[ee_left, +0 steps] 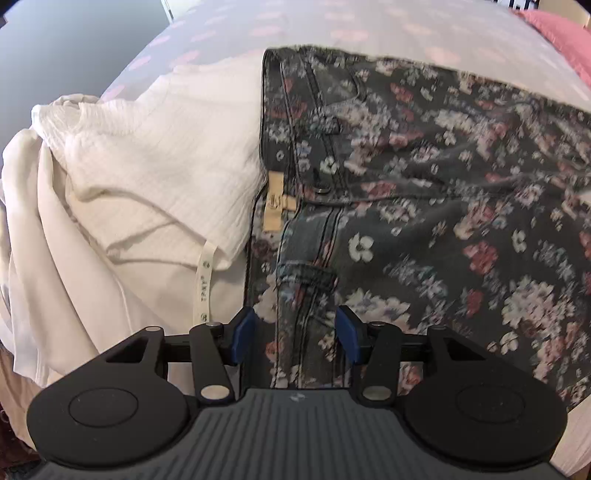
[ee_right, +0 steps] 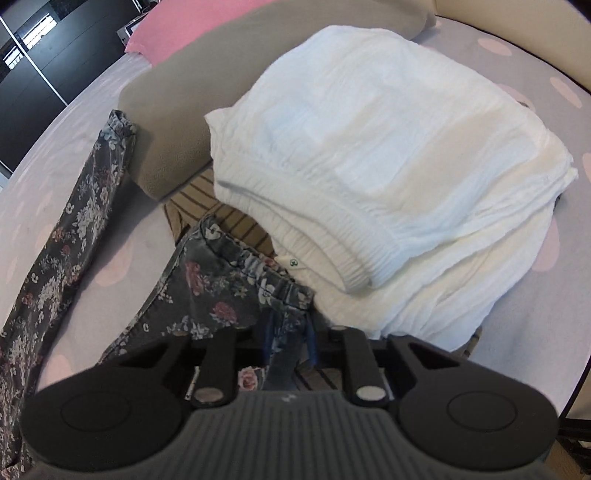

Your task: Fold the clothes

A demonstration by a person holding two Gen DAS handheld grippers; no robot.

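Dark floral jeans (ee_left: 424,192) lie spread on the bed, waistband to the left with a tan label. My left gripper (ee_left: 295,332) stands open at the near waistband edge, and a belt loop and seam of the jeans run between its blue pads. In the right wrist view my right gripper (ee_right: 289,339) is shut on a bunched bit of the floral jeans (ee_right: 207,291) near the elastic waistband. One leg (ee_right: 74,221) trails away to the left over the sheet.
A white ribbed garment (ee_left: 166,155) lies crumpled left of the jeans. A stack of folded white clothes (ee_right: 369,166) sits right of the right gripper, over a striped garment (ee_right: 207,199). A taupe pillow (ee_right: 177,110) and a pink pillow (ee_right: 184,26) lie behind. The sheet (ee_left: 295,26) has pink dots.
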